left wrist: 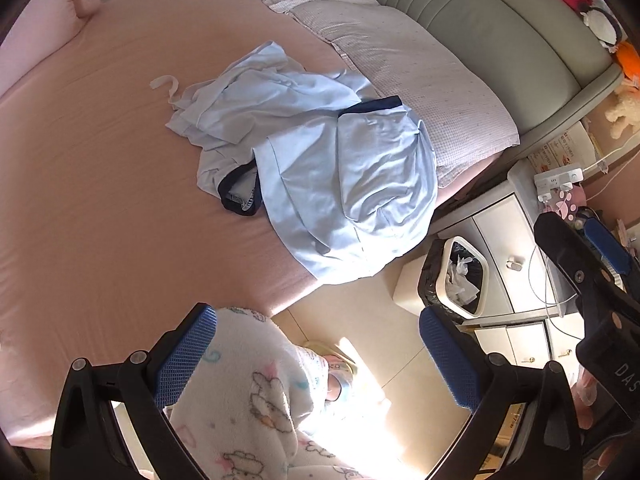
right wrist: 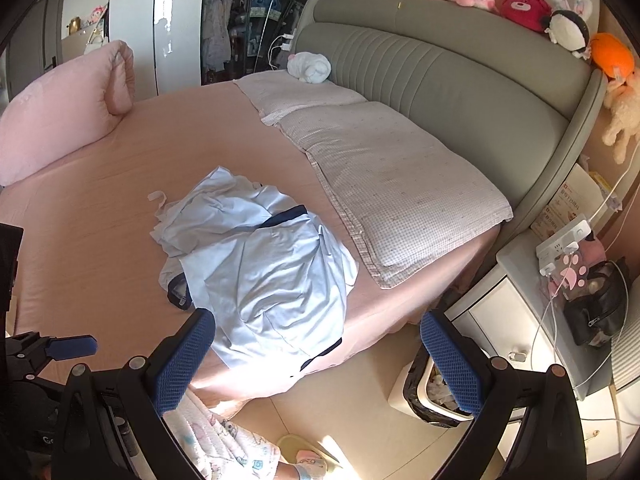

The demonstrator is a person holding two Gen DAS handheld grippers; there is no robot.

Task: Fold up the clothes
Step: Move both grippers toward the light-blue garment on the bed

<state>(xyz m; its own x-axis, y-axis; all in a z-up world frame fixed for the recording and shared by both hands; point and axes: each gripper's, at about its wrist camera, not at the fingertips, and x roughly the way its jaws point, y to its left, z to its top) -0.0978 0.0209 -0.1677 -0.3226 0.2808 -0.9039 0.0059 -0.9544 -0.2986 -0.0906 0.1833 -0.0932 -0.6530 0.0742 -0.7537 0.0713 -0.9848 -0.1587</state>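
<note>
A crumpled pile of light blue clothes with dark navy trim [left wrist: 320, 160] [right wrist: 260, 264] lies on the pink bed [left wrist: 100, 160] [right wrist: 100, 208], near its front right corner, one hem hanging over the edge. My left gripper [left wrist: 320, 360] is open, held above the bed's edge and the floor, short of the pile, with nothing between its blue pads. My right gripper [right wrist: 320, 364] is open too, hovering over the bed corner just before the pile. The right gripper [left wrist: 592, 272] also shows at the right edge of the left wrist view.
Two checked pillows [right wrist: 392, 184] lie against the grey headboard [right wrist: 460, 80]. A pink cushion [right wrist: 60, 112] sits far left. A bin with a black liner [left wrist: 460, 276] [right wrist: 436, 392] and a white nightstand [right wrist: 520, 320] stand right of the bed. The person's fleece-clad leg [left wrist: 248, 392] is below.
</note>
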